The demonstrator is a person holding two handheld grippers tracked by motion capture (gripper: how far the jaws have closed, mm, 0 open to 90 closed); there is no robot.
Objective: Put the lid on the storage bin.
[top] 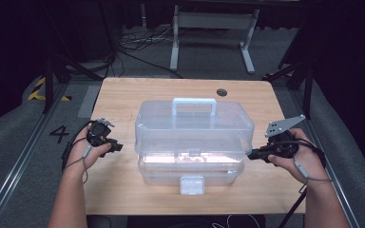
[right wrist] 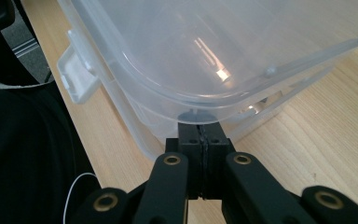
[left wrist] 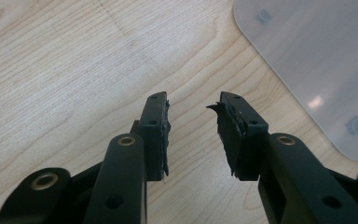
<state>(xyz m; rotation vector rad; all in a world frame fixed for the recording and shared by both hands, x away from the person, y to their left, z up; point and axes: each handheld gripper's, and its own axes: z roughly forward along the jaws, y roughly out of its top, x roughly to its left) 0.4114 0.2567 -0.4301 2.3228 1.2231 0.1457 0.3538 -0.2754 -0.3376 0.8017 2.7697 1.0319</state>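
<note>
Translucent plastic storage box (top: 195, 137) with a white carry handle (top: 194, 105) on top sits in the middle of the wooden table (top: 123, 95), its white front latch (top: 192, 185) facing the person. The lid section is lifted off the lower tub on the near side, so a bright gap shows between them in the high view. The left gripper (top: 116, 147) rests in the person's left hand (top: 88, 149) just beside the box's left end, apart from it; in the left gripper view its fingers (left wrist: 154, 135) stand partly open over bare wood with nothing between them — a rounded corner of the clear box (left wrist: 317, 60) lies off to the upper right. The right gripper (top: 253, 154), held in the right hand (top: 297, 154) with its grey three-cornered plate (top: 284, 125) raised above, meets the box's right end at the level of the lid's rim. In the right gripper view its fingers (right wrist: 189, 161) are pressed fully together, tips touching the underside of the lid's overhanging rim (right wrist: 200, 105) — whether any plastic is pinched between them cannot be told. A dark round hole (top: 222, 92) marks the table's far side.
</note>
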